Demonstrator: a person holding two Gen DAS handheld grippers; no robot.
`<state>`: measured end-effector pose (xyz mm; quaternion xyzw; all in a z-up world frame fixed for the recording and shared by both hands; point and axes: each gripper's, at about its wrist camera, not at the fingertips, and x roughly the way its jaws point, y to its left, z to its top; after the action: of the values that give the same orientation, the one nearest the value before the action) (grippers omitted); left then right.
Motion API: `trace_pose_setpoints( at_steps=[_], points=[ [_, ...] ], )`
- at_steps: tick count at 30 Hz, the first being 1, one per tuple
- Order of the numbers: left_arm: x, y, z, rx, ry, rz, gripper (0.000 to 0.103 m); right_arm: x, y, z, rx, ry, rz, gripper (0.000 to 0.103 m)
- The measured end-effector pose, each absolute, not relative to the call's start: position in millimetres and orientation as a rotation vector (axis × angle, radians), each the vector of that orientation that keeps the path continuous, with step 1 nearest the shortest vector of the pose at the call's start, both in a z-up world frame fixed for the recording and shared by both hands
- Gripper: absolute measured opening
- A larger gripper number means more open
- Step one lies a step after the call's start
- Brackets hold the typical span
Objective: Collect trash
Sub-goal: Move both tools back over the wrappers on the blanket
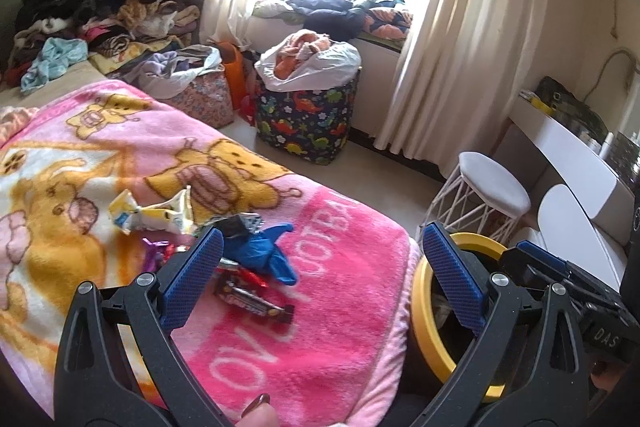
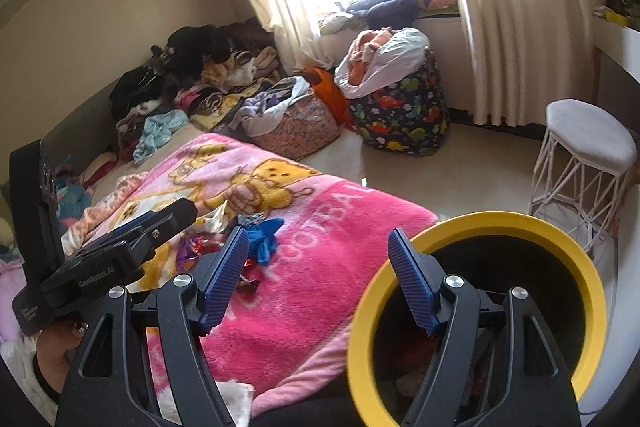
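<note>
Trash lies on the pink blanket [image 1: 328, 307]: a crumpled blue glove [image 1: 266, 251], a dark candy wrapper [image 1: 252, 301], a white and yellow wrapper [image 1: 156, 215] and purple foil [image 1: 154, 253]. My left gripper [image 1: 324, 275] is open and empty above the blanket's edge, just right of the trash. A black bin with a yellow rim [image 2: 500, 223] stands beside the bed; some trash lies inside. My right gripper [image 2: 316, 275] is open and empty, its right finger over the bin's rim. The glove [image 2: 262, 239] shows beyond its left finger. The left gripper's body [image 2: 120, 251] is at the left.
A dinosaur-print bag [image 1: 308, 115] and a floral bag [image 1: 204, 95] of clothes stand on the floor by the window. Piled clothes [image 1: 100, 7] cover the far bed. A white stool [image 2: 588, 155] and a white desk [image 1: 576, 155] stand right of the bin.
</note>
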<state>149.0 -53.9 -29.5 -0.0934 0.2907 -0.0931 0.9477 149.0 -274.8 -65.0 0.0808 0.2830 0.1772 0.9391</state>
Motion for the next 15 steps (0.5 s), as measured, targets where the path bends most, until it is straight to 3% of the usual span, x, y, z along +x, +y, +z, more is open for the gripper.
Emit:
trace_pose_setpoints(
  at_steps=[15],
  points=[
    [155.4,8.6,-52.1,-0.237,0.633,-0.063,0.092,178.0,-216.4,-86.3,0.072,0.665,0.464,0.069]
  ],
)
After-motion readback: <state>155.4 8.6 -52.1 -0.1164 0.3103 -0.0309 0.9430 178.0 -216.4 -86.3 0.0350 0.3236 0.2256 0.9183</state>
